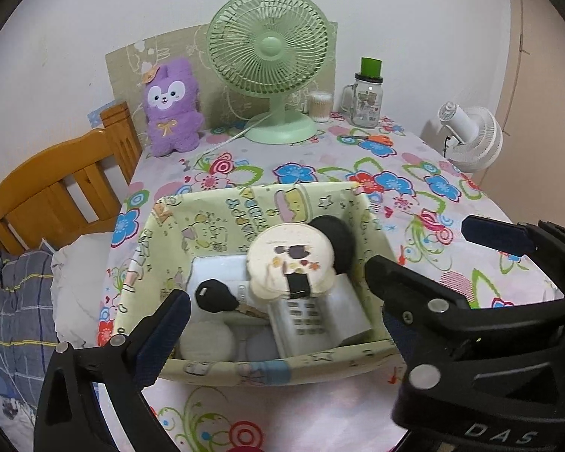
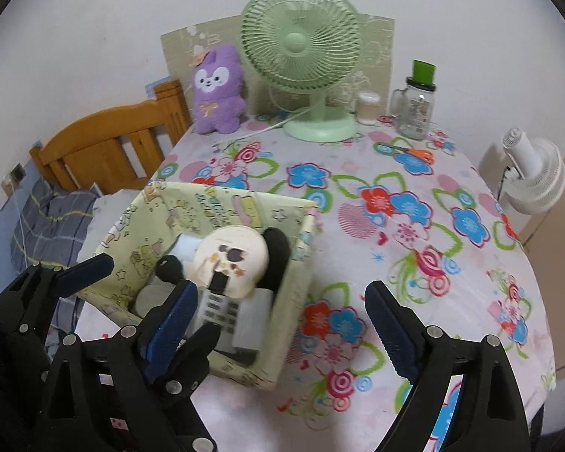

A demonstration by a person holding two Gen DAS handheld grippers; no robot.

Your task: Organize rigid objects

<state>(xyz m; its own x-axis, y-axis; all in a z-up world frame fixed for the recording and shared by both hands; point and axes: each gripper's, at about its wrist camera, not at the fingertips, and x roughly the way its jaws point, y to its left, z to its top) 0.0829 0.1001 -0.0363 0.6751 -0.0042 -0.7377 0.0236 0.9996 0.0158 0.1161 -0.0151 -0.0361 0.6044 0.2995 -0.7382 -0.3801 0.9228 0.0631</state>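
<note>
Both tools are spread and hold nothing: left tool (image 1: 275,297) straddles the fabric basket (image 1: 229,369), right tool (image 2: 282,301) hangs over the counter (image 2: 414,226) just beside it. Basket contents: black key (image 1: 214,295), round mouse-eared case (image 1: 290,263), remote (image 1: 301,320).

The storage box (image 2: 192,263) is packed to its rim by a round mouse-eared case (image 2: 231,260), a remote (image 2: 218,309) and a black key (image 2: 169,265), while bare tablecloth (image 2: 414,263) lies open to its right.
</note>
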